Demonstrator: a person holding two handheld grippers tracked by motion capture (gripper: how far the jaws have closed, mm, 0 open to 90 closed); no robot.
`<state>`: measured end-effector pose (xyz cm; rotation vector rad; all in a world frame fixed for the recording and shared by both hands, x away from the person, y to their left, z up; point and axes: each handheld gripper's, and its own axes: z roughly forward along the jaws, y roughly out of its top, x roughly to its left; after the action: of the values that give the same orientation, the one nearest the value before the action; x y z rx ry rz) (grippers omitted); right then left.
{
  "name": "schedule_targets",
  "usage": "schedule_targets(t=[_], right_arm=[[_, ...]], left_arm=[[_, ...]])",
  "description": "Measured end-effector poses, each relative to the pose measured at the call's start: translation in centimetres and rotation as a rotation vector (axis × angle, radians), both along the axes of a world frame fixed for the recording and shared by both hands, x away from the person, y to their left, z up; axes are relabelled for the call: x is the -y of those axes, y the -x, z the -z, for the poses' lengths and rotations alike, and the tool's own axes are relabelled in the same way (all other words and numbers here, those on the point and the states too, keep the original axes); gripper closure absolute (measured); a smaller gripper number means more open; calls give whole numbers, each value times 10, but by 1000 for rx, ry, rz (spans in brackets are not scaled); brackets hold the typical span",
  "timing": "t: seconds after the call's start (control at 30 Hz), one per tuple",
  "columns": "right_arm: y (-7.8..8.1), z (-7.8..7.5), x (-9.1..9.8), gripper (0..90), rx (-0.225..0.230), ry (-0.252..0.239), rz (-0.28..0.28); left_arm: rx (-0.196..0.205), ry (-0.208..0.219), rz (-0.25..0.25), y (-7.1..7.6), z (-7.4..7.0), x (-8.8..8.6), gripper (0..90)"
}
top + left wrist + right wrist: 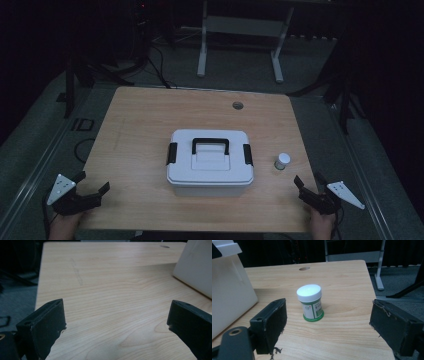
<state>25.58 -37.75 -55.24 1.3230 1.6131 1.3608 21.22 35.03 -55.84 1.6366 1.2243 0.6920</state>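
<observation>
start pose: left claw point(92, 192) and right claw point(307, 187) both released, empty, at counter point(140, 120) near edge. box point(210, 162) latched, jar point(310, 302) beside it. likely next: right claw closes on jar.

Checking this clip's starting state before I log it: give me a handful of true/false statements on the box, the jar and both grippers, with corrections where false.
1. The white storage box has its lid on, with the black handle lying on top. True.
2. The small white-capped jar lies on its side. False: it stands upright on the wooden table.
3. The jar stands between the box and the table's right edge. True.
4. The right gripper is shut on the jar. False: its jaws are wide apart and the jar stands ahead of them, untouched.
5. The left gripper is open with bare table between its jaws. True.
</observation>
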Motion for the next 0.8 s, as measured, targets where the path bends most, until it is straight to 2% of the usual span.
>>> schedule_targets(t=[0.03, 0.07, 0.1, 0.17, 0.27, 0.3, 0.33, 0.6, 0.8], right_arm=[[-1, 0, -1, 137, -4, 7, -5], [-1, 0, -2, 137, -7, 14, -10], [-1, 0, -2, 137, -7, 14, -10], [-1, 0, -3, 137, -5, 30, -14], [-1, 0, -3, 137, -5, 33, -20], [-1, 0, -3, 137, -5, 33, -20], [-1, 0, -3, 137, -4, 32, -20], [-1, 0, -4, 137, -5, 39, -35], [-1, 1, -6, 137, -2, 57, -45]], left_arm=[[-40, -28, 19, -1, -4, -1, 16], [-61, -38, 24, -2, -5, -2, 16], [-61, -38, 24, -2, -5, -2, 16], [-113, -41, 45, -2, -7, -6, 16], [-176, -67, 59, -3, -8, -9, 16], [-176, -67, 59, -3, -8, -9, 16], [-213, -90, 82, -3, -9, -10, 16], [-399, -211, 208, -11, -28, -12, 15], [-549, -356, 274, -15, -34, -11, 15]])
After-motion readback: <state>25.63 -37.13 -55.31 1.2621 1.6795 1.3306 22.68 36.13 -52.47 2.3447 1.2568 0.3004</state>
